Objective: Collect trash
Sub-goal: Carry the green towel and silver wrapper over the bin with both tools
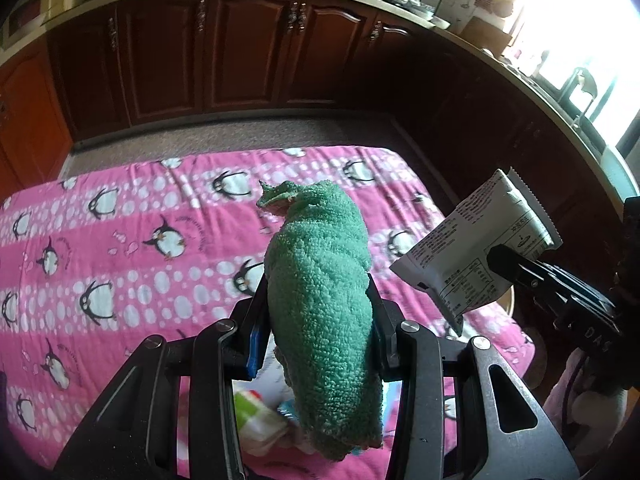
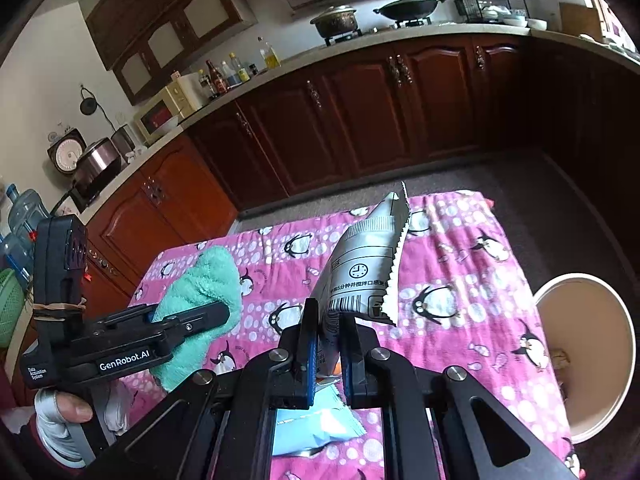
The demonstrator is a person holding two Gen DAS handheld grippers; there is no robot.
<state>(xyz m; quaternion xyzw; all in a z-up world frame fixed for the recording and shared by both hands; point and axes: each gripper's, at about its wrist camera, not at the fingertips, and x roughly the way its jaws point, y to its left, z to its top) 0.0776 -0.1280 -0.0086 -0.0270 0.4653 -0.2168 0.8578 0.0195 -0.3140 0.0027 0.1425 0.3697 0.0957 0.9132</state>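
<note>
My left gripper point(image 1: 318, 296) is shut on a green terry cloth point(image 1: 324, 292) and holds it above the pink penguin tablecloth point(image 1: 120, 240). It also shows at the left of the right wrist view point(image 2: 224, 312) with the cloth point(image 2: 204, 284). My right gripper point(image 2: 330, 320) is shut on a silver-white snack packet point(image 2: 364, 276) held upright above the table. That packet shows at the right of the left wrist view point(image 1: 476, 248). A light blue wrapper point(image 2: 316, 428) lies on the table under the right gripper. A green and white wrapper point(image 1: 256, 420) lies under the left gripper.
A round tan bin with a white rim point(image 2: 624, 340) stands on the floor at the table's right side. Dark wooden kitchen cabinets point(image 2: 360, 120) run along the far side, with carpet between. Water jugs point(image 2: 20, 216) stand at the far left.
</note>
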